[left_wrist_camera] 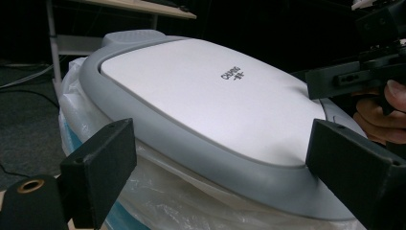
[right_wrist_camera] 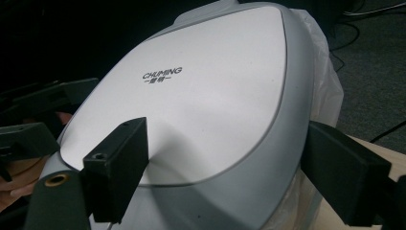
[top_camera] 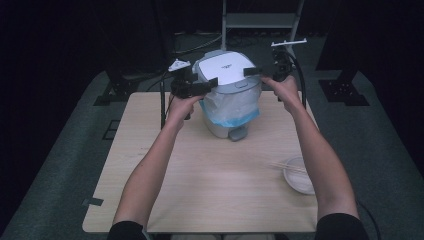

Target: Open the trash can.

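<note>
Bin lid point(top_camera: 227, 67) flanked: left tongs point(top_camera: 212, 82), right tongs point(top_camera: 250, 73), arms outstretched.

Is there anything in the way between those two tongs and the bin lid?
Nothing visible. The left tongs and right tongs stand open at opposite sides of the lid, right at its rim.
</note>
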`<state>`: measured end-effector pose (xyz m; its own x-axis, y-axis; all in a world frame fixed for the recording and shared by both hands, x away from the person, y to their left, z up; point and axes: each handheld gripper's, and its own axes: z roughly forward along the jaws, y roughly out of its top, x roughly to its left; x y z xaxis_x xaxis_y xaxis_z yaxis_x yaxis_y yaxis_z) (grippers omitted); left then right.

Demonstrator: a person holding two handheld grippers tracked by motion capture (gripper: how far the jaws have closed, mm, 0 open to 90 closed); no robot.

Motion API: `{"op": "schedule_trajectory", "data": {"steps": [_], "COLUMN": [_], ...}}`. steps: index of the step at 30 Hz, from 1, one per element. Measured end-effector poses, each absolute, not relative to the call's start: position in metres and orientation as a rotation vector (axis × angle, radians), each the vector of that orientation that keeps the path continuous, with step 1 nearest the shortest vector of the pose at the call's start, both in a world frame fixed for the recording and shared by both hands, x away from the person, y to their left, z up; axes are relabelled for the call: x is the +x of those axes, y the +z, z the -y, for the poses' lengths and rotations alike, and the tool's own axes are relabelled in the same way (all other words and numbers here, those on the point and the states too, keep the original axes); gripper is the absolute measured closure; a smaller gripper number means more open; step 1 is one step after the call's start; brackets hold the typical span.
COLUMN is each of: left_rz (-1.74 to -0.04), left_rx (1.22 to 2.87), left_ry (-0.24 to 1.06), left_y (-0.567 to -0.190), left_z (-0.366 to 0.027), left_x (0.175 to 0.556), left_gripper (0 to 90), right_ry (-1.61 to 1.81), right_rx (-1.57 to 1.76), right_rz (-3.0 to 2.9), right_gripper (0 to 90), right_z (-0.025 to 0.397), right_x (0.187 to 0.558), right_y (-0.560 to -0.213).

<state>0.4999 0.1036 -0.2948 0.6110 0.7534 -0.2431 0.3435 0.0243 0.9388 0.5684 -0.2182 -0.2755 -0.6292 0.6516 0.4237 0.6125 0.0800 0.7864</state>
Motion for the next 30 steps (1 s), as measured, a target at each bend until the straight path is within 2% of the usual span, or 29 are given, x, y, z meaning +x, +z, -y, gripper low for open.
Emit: {"op": "schedule_trajectory", "data": {"steps": [12,19,30], "left_rz": [-0.915,-0.915,-0.98], "left_rx": [1.645,1.615,1.546], "left_ry": [0.415,0.433,0.417], "left_y": [-0.287,-0.289,-0.293], "left_z": [-0.11,-0.113,-0.114], "left_x": [0.496,0.499,0.515], "left_gripper": [12.8,13.2,12.5], "right_ry": [1.627,1.626,1.712], "right_rx": [1.335,1.34,1.413], "right_rz": [-2.285,-2.274,-2.213], "right_gripper": [17.2,17.3,16.2], "right_z": [0.212,0.208,0.206], "right_x": [0.548,0.54,0.564], "right_y": [-0.277,-0.277,-0.283]}}
